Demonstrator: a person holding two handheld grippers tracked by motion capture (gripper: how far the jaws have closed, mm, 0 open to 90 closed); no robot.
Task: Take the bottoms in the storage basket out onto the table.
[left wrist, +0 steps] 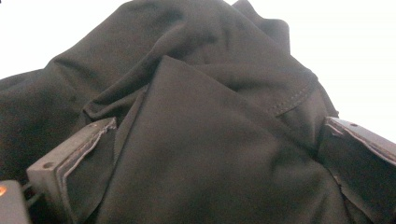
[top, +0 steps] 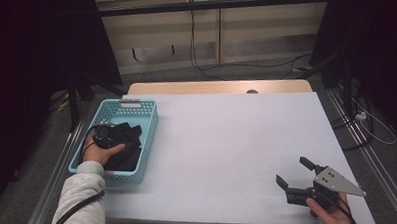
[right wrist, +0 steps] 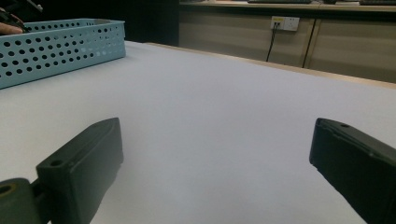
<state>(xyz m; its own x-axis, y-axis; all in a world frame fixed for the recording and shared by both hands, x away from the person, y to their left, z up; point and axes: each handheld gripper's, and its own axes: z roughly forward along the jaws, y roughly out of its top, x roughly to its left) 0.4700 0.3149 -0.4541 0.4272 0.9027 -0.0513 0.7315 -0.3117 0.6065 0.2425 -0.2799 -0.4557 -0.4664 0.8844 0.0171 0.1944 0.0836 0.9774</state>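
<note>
Lying crumpled in blue basket [top: 148,140], black cloth [left wrist: 196,140] between spread left gripper [left wrist: 219,154] jaws; right gripper [top: 295,174] jaws spread, empty

1. The room is dim; the high view goes near black at 9 and 3 o'clock.
2. The desk [top: 235,143] is evenly lit, without hard shadows.
3. Left gripper view: background blown out white at 12 o'clock.
4. Right gripper view: near jaws soft, slightly blurred.

L gripper [top: 104,134] jaws spread, R gripper [top: 294,171] jaws wide apart.
</note>
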